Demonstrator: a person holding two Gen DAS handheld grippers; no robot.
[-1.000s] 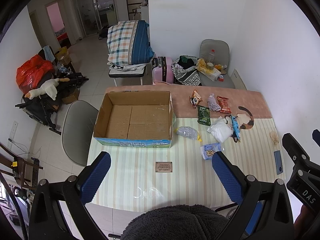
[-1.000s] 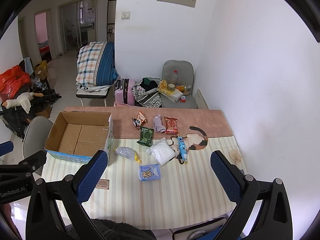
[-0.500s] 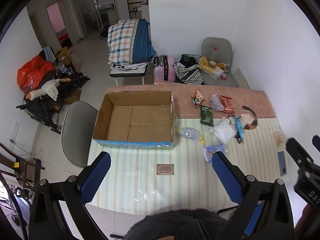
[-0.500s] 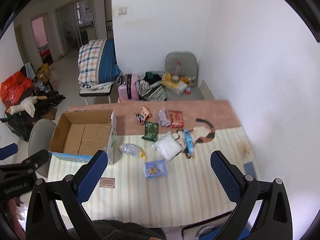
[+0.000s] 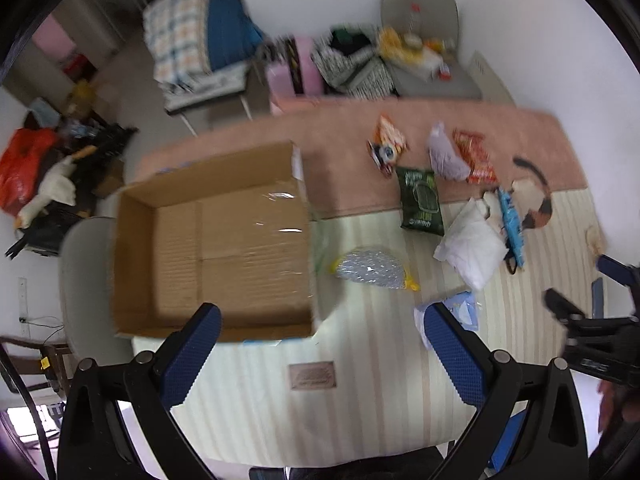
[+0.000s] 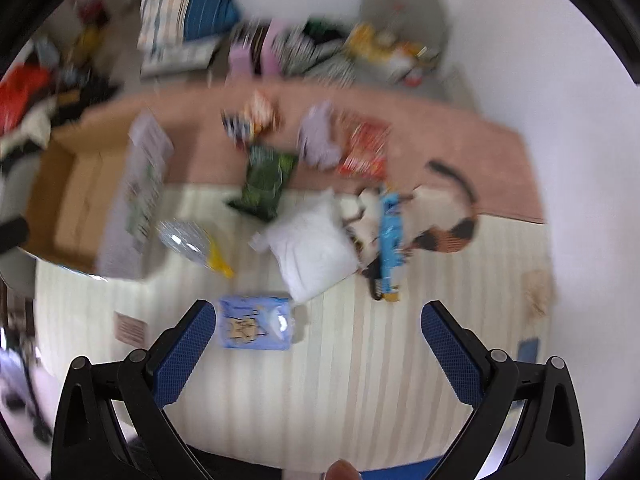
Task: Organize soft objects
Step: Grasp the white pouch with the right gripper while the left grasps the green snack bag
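Note:
An empty open cardboard box sits on the left of the striped table. Right of it lie several soft packs: a clear bubble bag, a white bag, a blue tissue pack, a green snack pack, a lilac bag, a red pack and an orange pack. My left gripper is open and empty above the table's front. My right gripper is open and empty, just short of the tissue pack.
A blue stick pack lies on the cat figure of the pink mat. A small brown card lies at the table's front. Grey chairs stand at the left and behind the table. The right gripper's body shows at the left view's edge.
Both grippers have dropped and moved forward toward the table; the objects now look much larger and blurred. Both stay open and empty.

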